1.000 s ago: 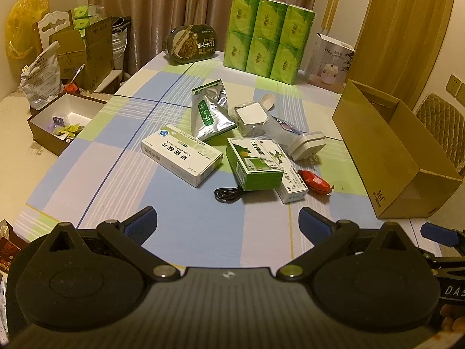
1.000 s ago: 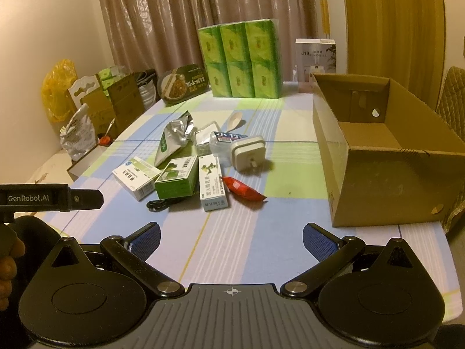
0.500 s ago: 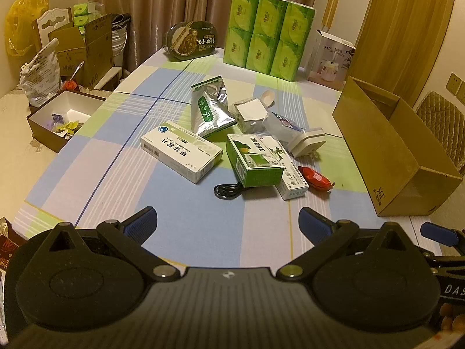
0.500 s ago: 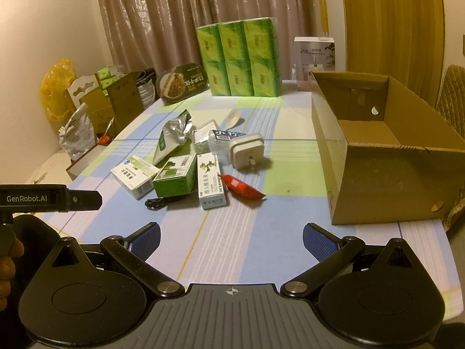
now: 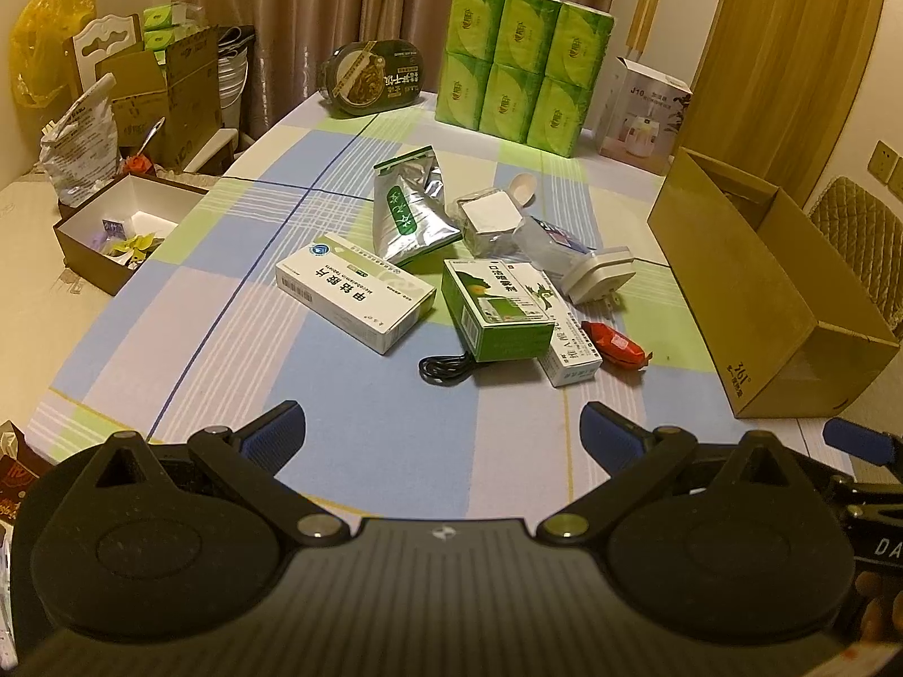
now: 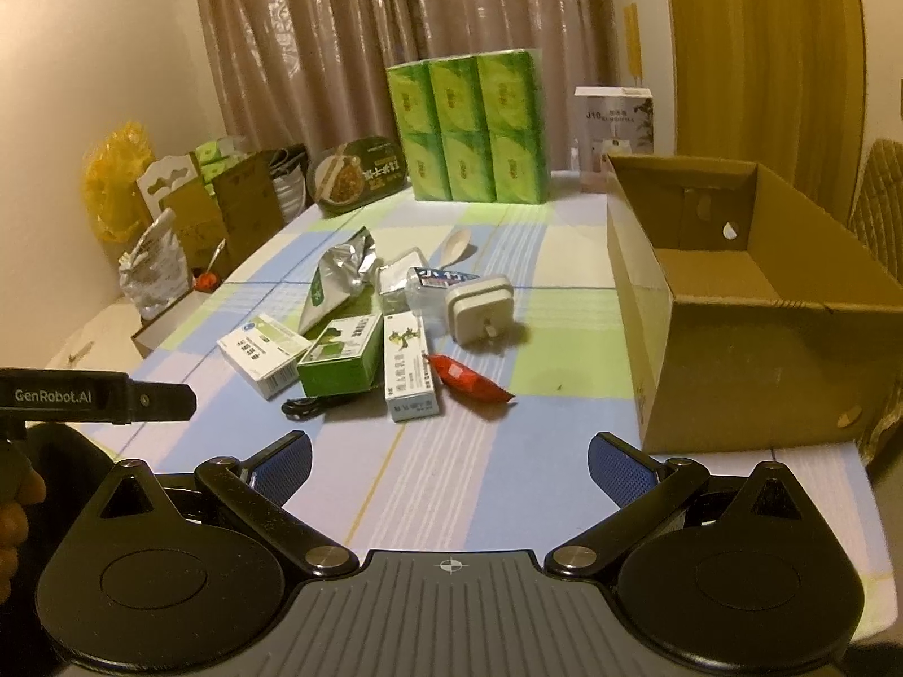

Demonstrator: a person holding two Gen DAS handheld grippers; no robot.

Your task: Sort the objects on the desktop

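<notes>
Both tools hang above the near edge of the table (image 6: pixel 429 485), each with its jaws spread wide and nothing between them, so either one is free to take a first item. The left gripper (image 5: pixel 443 429) looks over a bare stretch of cloth; the right gripper (image 6: pixel 448 454) does the same.

Just ahead of the left jaws lies a coiled black cable (image 5: pixel 446 368), partly tucked under the green box (image 5: pixel 496 310). Left of it sits the long white medicine box (image 5: pixel 355 290). Ahead of the right jaws lie the narrow white carton (image 6: pixel 409 369) and the red sachet (image 6: pixel 468 382), the closest loose pieces and probably the easiest first picks.

Farther on are the white plug adapter (image 6: pixel 480 307), the silver pouch (image 5: pixel 409 214) and a pale spoon (image 6: pixel 456 244).

To the right of the right jaws stands the open cardboard box (image 6: pixel 733 304), empty, apparently set there to receive the sorted things. Farthest back stands the green tissue pack (image 6: pixel 468 132).
</notes>
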